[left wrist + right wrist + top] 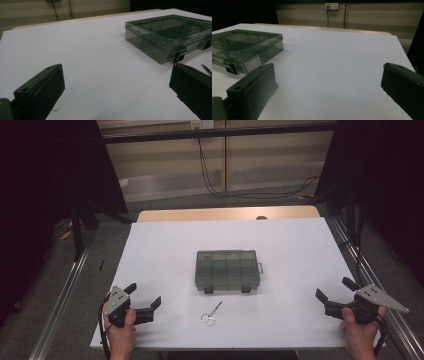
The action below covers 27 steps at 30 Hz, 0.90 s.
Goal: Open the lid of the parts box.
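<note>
Both grippers idle at the near edge of the table (150, 235), nothing held. Left gripper (145, 296) sits near-left with jaws spread wide and empty; the left gripper view confirms bare white surface between them. Right gripper (334, 290) is near-right, jaws equally wide apart, nothing between them either. The grey translucent compartment box (227, 270) lies flat mid-table, lid down, its two dark latches (209, 289) on the side facing the person. Small scissors (210, 315) lie just in front of the box, a bit left of its centre, handles toward the near edge, apart from the box and from both grippers. My read: the job is either picking up the scissors or opening the box, probably both, so the first move is an approach. The scissors are nearer the left gripper, so take them with that one. They lie flat and thin, so come down steep, straddle the shank near the pivot rather than the finger loops, and close slowly so they don't skate on the smooth sheet. For the box, steady it with the right gripper on its right end before working a latch, otherwise the light plastic case will likely slide. Keep cables off the scissors.
</note>
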Available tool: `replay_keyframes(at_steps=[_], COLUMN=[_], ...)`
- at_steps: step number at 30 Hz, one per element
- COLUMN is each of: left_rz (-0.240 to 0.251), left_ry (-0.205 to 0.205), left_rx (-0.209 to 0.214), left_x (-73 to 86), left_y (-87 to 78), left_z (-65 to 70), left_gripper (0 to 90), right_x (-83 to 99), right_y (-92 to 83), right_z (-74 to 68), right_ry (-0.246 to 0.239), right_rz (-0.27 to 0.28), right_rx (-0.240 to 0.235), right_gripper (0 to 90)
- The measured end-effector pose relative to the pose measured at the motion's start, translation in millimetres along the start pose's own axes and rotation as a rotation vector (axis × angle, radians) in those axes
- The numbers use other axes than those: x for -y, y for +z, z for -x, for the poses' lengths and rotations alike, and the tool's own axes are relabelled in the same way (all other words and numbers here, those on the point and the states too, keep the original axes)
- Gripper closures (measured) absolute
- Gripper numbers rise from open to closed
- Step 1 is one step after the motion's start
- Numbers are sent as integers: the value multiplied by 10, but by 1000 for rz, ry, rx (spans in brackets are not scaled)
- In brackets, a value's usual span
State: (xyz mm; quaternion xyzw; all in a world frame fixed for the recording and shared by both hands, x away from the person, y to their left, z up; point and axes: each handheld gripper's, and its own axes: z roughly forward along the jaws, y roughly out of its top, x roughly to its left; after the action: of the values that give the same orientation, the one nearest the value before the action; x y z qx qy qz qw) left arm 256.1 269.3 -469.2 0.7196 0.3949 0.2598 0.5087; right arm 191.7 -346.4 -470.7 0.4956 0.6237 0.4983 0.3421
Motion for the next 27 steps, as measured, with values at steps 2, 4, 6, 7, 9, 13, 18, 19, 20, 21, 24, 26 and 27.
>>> replay_keyframes(at_steps=[2,4,6,7,9,13,18,19,20,21,24,26,27], left_rz=[0,-7,-10,-10,2,3,-11,-15,-12,-15,-9,-7,-7], left_ry=[-5,6,13,13,4,21,42,48,45,53,45,39,39], left_rx=[8,9,15,15,24,50,91,100,106,105,109,110,117], left_x=[-11,-22,-33,-33,-54,-118,-148,-165,-176,-188,-207,-225,-244], left_y=[9,21,38,38,52,93,138,146,153,150,158,173,189], left_z=[-6,4,26,26,61,124,212,249,264,271,282,289,291], left_gripper=[0,0,0,0,0,0,0,0,0,0,0,0,0], right_x=[-4,-10,-21,-27,-40,-68,-145,-163,-180,-195,-225,-245,-268], right_y=[3,5,0,-1,-3,-13,-25,-24,-22,-20,-11,-3,14], right_z=[-1,6,4,3,-1,-10,-64,-76,-90,-96,-103,-108,-118], right_ry=[0,5,5,5,3,59,48,36,34,26,23,21,20], right_rz=[1,3,5,6,8,26,37,31,29,28,33,29,28], right_rx=[1,2,3,3,2,-20,-39,-43,-46,-43,-49,-50,-59], right_gripper=[0,0,0,0,0,0,0,0,0,0,0,0,0])
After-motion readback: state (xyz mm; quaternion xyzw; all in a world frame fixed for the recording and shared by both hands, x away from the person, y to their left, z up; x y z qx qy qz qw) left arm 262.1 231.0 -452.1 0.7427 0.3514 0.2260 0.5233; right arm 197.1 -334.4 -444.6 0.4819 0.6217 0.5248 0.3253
